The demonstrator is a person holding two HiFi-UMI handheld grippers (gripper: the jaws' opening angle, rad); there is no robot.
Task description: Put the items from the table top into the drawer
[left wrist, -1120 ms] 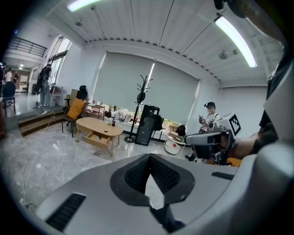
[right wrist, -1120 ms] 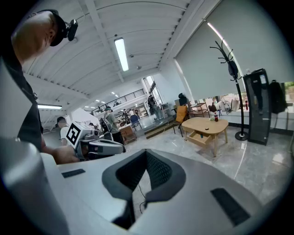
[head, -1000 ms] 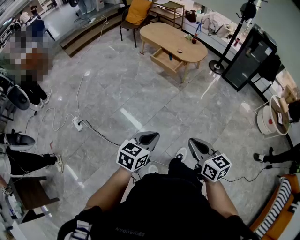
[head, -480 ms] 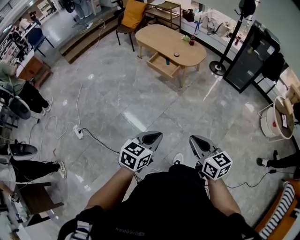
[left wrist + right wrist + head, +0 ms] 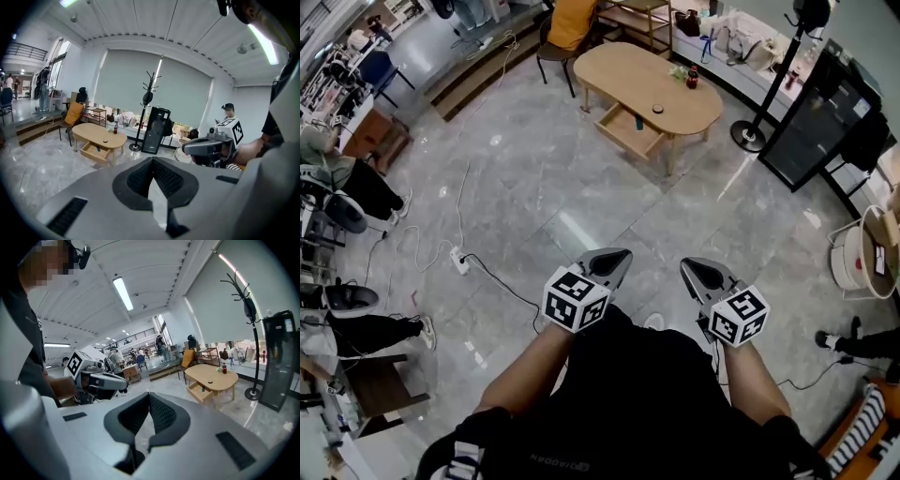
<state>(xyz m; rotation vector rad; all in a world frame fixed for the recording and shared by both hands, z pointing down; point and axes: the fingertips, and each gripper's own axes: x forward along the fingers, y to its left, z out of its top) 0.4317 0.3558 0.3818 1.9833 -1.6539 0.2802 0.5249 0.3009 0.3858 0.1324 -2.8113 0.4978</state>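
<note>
left gripper (image 5: 616, 256) and right gripper (image 5: 690, 267) clenched, empty, well apart from table (image 5: 623, 67) and open drawer (image 5: 625, 133)

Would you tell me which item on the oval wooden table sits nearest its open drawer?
The small dark round object on the oval wooden table, right behind the open drawer; the red bottle stands farther back.

Head view: we look steeply down from above, with the left gripper (image 5: 614, 259) and right gripper (image 5: 697, 269) close at lower centre and the wooden table (image 5: 649, 79) far off at upper centre. Each gripper view looks level along its own jaws across the room. We find the table small in all three: mid-left in the left gripper view, mid-right in the right gripper view.
</note>
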